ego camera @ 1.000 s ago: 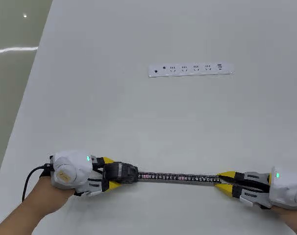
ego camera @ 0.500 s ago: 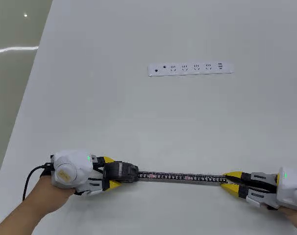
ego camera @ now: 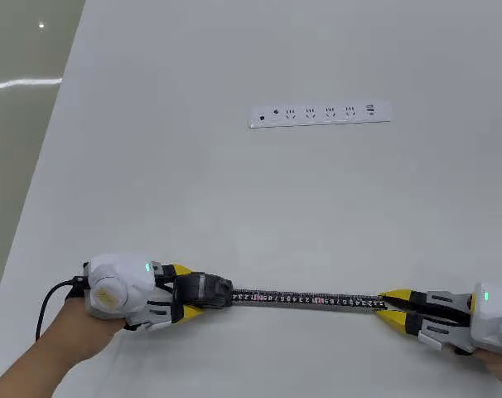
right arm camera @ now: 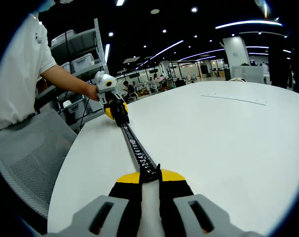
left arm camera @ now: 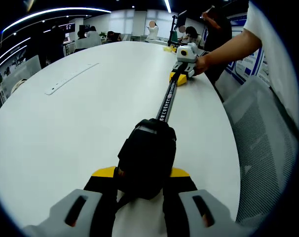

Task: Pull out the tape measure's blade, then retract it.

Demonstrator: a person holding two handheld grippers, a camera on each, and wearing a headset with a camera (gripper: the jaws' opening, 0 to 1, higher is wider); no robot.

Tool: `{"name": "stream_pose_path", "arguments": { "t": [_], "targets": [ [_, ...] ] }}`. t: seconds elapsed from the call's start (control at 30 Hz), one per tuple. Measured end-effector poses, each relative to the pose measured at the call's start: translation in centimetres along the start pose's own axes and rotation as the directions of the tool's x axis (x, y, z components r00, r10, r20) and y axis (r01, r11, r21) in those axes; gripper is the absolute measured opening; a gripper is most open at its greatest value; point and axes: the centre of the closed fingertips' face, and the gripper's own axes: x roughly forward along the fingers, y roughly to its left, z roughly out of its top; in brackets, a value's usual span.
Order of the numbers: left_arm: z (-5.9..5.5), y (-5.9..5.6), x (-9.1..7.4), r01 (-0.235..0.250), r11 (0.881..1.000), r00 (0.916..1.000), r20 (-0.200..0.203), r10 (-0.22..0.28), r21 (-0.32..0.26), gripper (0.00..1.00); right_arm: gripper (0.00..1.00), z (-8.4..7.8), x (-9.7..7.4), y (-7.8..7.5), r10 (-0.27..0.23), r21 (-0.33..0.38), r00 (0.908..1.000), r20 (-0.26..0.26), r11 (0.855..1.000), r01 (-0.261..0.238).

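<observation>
My left tool [ego camera: 189, 292] is clamped around the black, chunky plastic tape measure case [ego camera: 205, 290], jaws closed against its two sides, low on the near left of the white counter [ego camera: 234, 191]. From the case the dark, numbered metal blade [ego camera: 309, 298] runs straight out to my right, low over the counter; I can't tell if it touches. My right tool [ego camera: 388, 303] has its yellow-tipped jaws pinched tight on the blade's far end. So the long axis lies left to right along the near edge, with the case mouth pointing right and the blade tip at the right tool. The right tool has the free end. I judge the retract means bringing it leftward along that same line toward the case, blade held straight so it doesn't kink.
</observation>
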Motion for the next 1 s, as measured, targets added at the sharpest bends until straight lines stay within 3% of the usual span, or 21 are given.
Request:
{"name": "stream_pose_path", "arguments": {
  "t": [0.77,1.0],
  "targets": [
    [0.07,-0.02,0.04,-0.007,1.000,0.9997,-0.025,0.007,-0.008,0.34,0.14,-0.21,-0.11,0.17,-0.006,0.021,0.9998,-0.021,1.000,0.007],
    [-0.14,0.27,-0.04,-0.027,1.000,0.9986,-0.045,0.026,-0.007,0.38,0.19,-0.18,0.25,0.54,-0.015,0.023,0.9996,-0.023,1.000,0.015]
  ]
}}
